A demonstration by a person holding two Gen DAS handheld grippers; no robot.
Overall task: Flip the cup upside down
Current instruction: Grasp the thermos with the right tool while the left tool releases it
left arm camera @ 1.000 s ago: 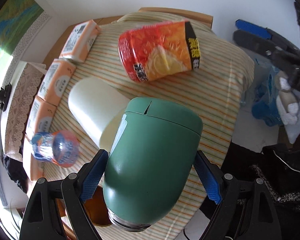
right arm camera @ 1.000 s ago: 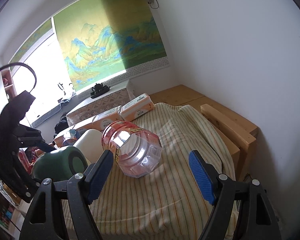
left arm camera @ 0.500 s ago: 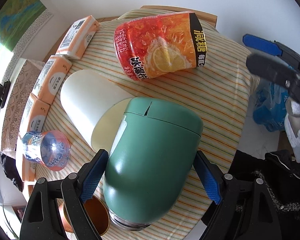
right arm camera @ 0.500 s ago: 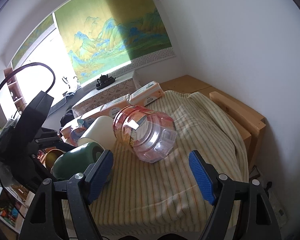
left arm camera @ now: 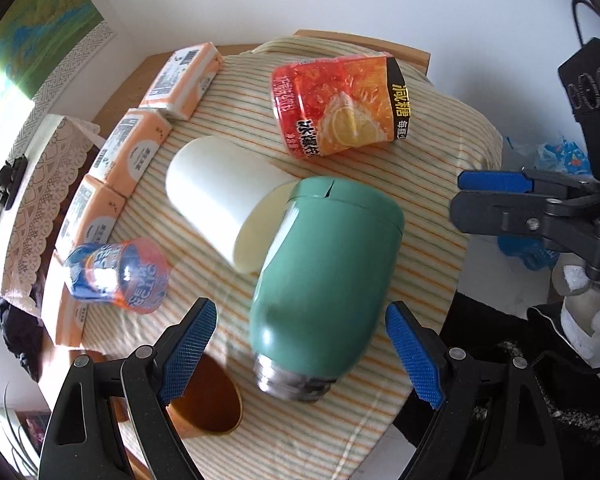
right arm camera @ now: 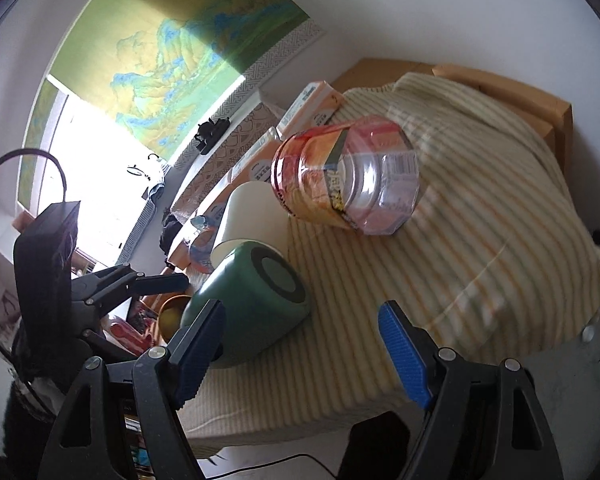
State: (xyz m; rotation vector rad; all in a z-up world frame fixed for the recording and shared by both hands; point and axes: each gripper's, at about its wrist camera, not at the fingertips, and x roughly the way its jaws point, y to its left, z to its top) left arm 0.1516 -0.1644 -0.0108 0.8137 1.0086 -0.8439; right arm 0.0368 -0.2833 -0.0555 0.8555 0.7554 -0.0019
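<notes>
A green insulated cup lies on its side on the striped cloth, its metal threaded mouth toward my left gripper. That gripper is open, its blue pads on either side of the cup's mouth end and apart from it. In the right wrist view the green cup shows its dark round base, and my right gripper is open and empty just in front of it. The right gripper also shows in the left wrist view at the right.
A cream paper cup lies against the green cup. An orange drink jar lies behind it. A small blue-orange cup, a brown cup and several orange tissue packs stand along the left edge.
My left gripper has let go of the green cup and drawn back; the cup now lies on the cloth. My right gripper has swung in toward the cup from the right.
</notes>
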